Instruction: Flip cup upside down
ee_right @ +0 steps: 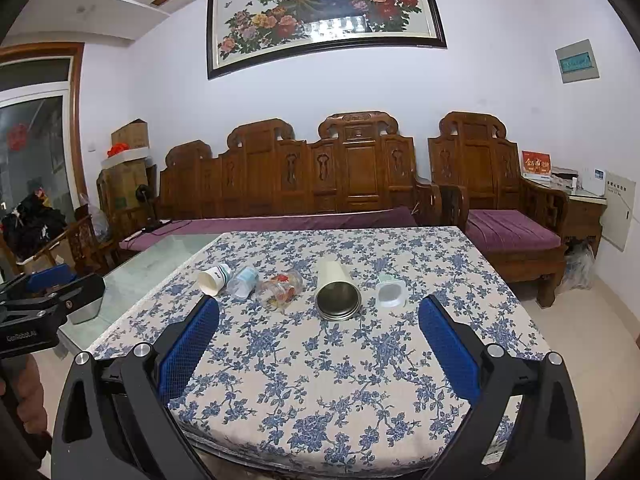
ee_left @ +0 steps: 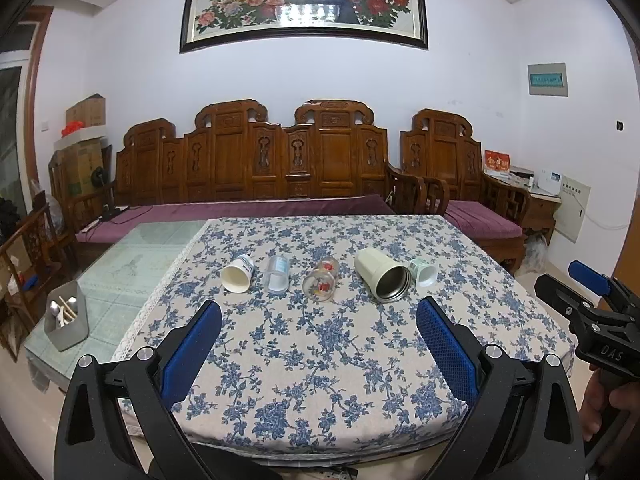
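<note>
Several cups lie on their sides in a row on the blue-flowered tablecloth [ee_left: 320, 352], mouths toward me: a white paper cup [ee_left: 237, 274] [ee_right: 213, 278], a clear plastic cup [ee_left: 277, 275] [ee_right: 244, 281], a glass with red flowers [ee_left: 322, 281] [ee_right: 280, 289], a cream steel tumbler [ee_left: 382, 275] [ee_right: 337, 289] and a small pale green cup [ee_left: 423, 272] [ee_right: 390, 292]. My left gripper [ee_left: 318, 320] is open and empty, short of the row. My right gripper [ee_right: 319, 316] is open and empty, near the tumbler's mouth; it also shows at the right edge of the left wrist view [ee_left: 588, 296].
A grey holder with chopsticks [ee_left: 66, 322] stands on the bare glass tabletop [ee_left: 132, 264] at the left. A carved wooden sofa with purple cushions [ee_left: 256, 168] runs behind the table. Cardboard boxes [ee_left: 82, 152] are stacked at the back left.
</note>
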